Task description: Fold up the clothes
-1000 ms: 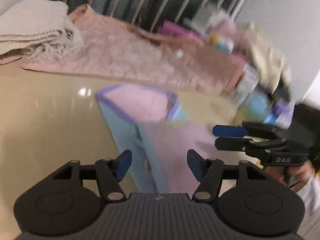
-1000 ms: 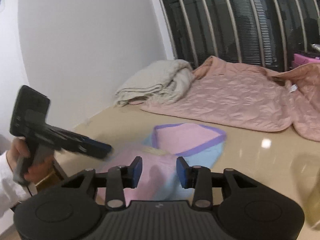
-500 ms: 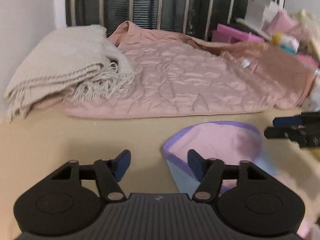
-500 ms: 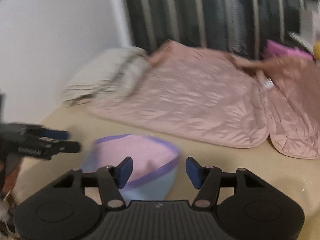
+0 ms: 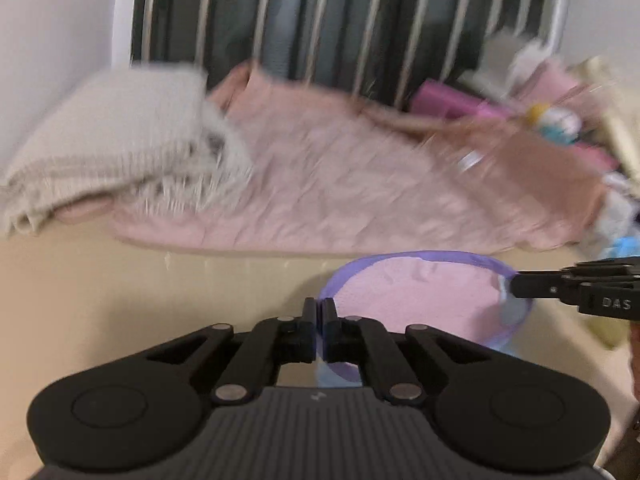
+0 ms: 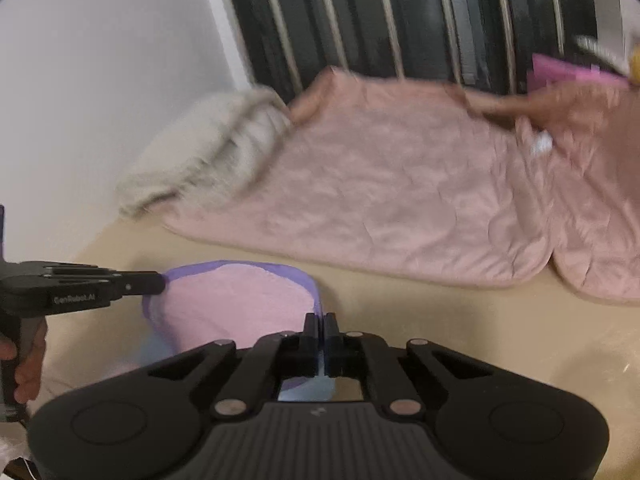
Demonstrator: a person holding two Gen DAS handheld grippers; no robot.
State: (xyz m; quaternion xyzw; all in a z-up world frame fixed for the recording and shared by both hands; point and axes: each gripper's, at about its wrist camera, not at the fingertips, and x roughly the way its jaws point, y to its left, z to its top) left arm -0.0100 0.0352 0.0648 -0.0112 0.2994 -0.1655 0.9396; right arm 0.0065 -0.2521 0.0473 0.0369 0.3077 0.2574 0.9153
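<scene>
Pink garment (image 5: 416,296) with a purple edge hung lifted between your two grippers, just above the beige floor (image 5: 120,300) and in front of the pink quilt (image 5: 340,184). Your left gripper (image 5: 319,306) was clamped on its purple hem at one corner; your right gripper (image 6: 319,322) was pinched tight on the hem at the opposite corner. A folded cream blanket (image 5: 112,148) lay on the quilt's left end, by the white wall (image 6: 100,80). Both views were motion-blurred.

two grippers (image 5: 319,312) (image 6: 319,326), one pink purple-edged cloth (image 5: 420,296), one pink quilt (image 5: 340,192), one beige blanket (image 5: 112,140).
</scene>
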